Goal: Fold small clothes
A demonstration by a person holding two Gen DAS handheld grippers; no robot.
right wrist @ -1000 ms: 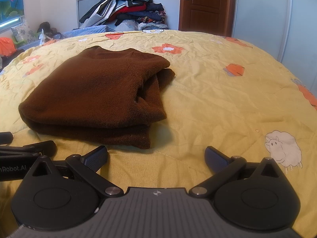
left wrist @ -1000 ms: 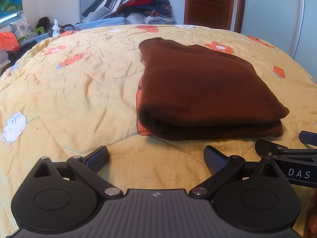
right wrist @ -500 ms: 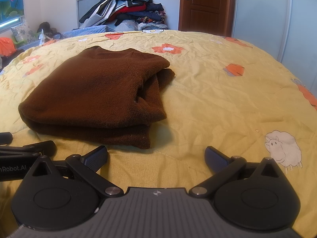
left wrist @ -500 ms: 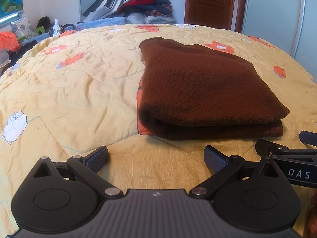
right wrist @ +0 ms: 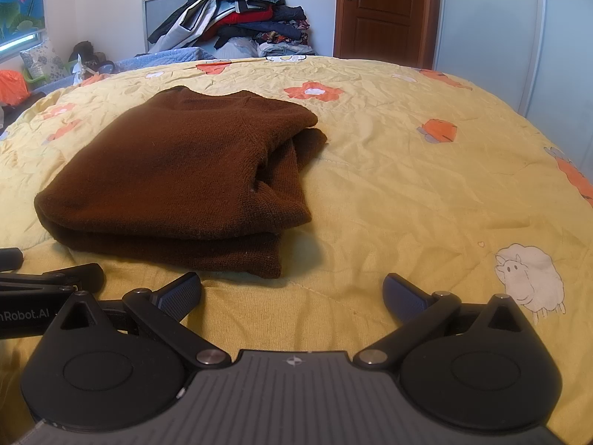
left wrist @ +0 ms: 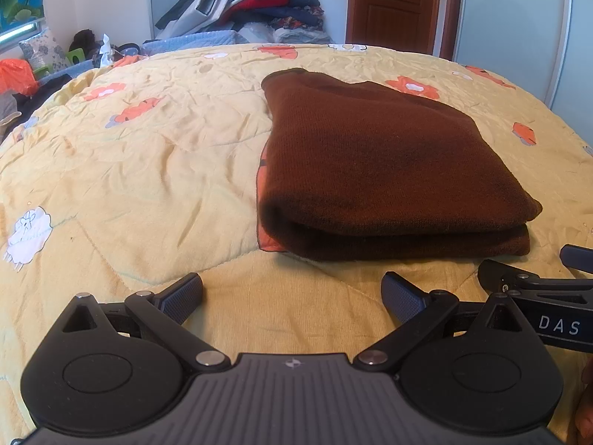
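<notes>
Yellow flowered quilt [left wrist: 155,170], brown door [right wrist: 381,7], pale walls, daylit window [left wrist: 18,0].

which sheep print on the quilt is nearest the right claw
The white sheep print, just beyond the right claw and off its right finger. The sheep print in the left view lies across the bed.

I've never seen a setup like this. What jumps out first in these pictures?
A folded brown sweater lies on a yellow quilt printed with orange flowers and white sheep. Two black grippers, left and right, sit open just short of it. A heap of clothes towers by the far wall.
</notes>
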